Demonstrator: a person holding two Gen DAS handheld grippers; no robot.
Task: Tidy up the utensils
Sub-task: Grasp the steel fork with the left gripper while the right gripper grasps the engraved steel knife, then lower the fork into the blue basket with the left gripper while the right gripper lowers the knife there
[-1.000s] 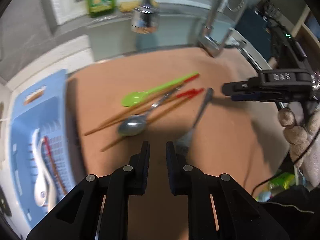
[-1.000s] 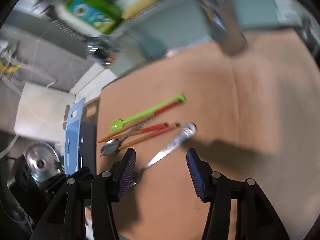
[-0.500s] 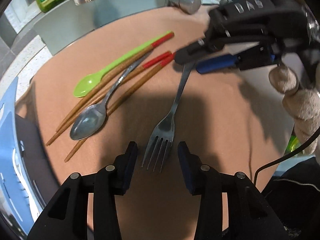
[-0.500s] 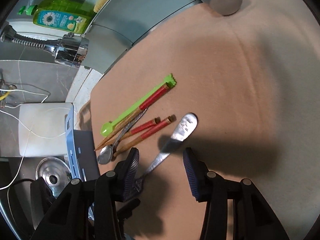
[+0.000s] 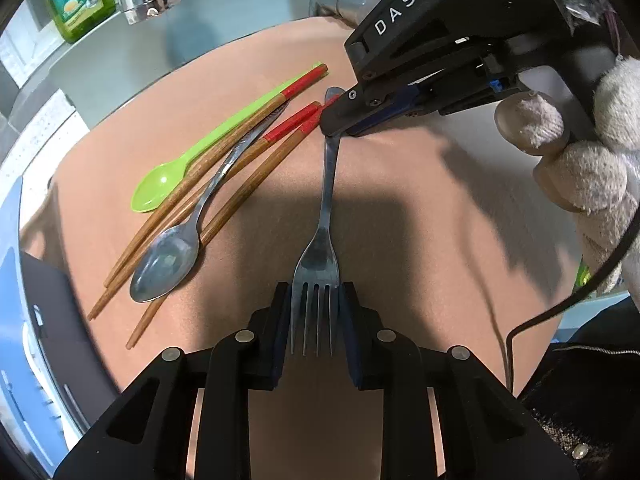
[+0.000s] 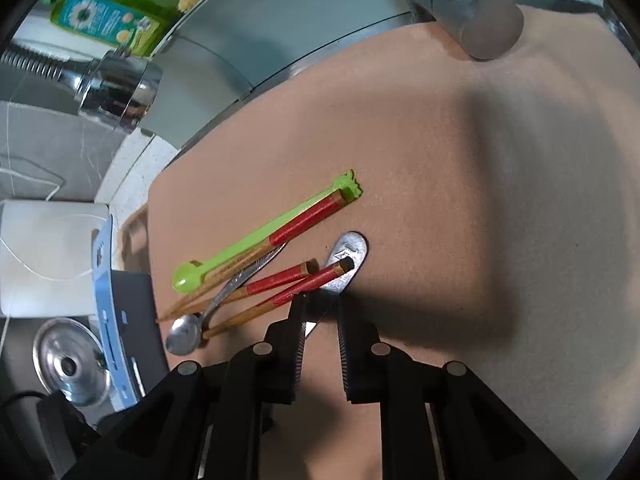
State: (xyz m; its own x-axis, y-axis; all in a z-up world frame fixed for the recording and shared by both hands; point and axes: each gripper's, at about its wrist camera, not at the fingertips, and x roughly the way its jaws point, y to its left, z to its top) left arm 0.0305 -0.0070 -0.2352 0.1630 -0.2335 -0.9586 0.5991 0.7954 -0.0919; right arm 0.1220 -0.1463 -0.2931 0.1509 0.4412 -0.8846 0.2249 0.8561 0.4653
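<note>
Left of the fork [image 5: 325, 216] the way is crowded: chopsticks [image 5: 256, 172], a steel spoon [image 5: 168, 260] and a green spoon [image 5: 192, 164] lie fanned just beside it, one chopstick tip touching its handle end. Right of the fork the brown mat [image 5: 440, 240] is open. The faucet [image 6: 476, 12] overhangs the mat's far edge, and a blue tray [image 6: 108, 300] borders its left side.

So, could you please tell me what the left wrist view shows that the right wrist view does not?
Only the left wrist view shows the steel fork's tines between the left gripper's fingers, plus the right gripper from outside, held by a gloved hand.

Only the right wrist view shows a round metal lid and a white appliance beyond the mat.

Both show the lime-green plastic spoon, the steel spoon, the red-tipped wooden chopsticks and the tan mat.
</note>
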